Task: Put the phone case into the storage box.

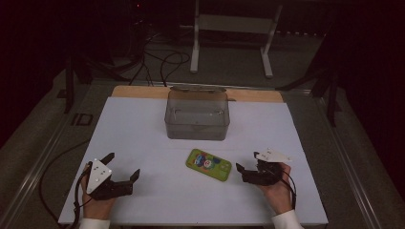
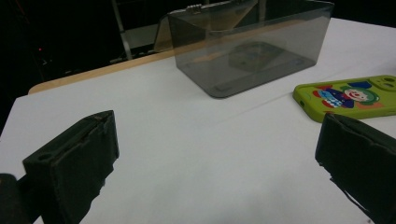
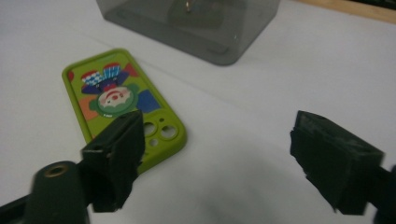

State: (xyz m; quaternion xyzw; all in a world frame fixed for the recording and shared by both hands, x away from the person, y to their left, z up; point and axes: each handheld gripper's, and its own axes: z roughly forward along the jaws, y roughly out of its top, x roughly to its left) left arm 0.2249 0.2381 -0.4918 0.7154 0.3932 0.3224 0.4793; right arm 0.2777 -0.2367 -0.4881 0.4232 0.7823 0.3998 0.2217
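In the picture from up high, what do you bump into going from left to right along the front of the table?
Left gripper → green phone case → right gripper.

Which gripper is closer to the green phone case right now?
Right. The right gripper sits just beside the green phone case; the left gripper rests farther off across the white mat.

Lime-green phone case (image 1: pixel 208 165) with a red-blue clown print
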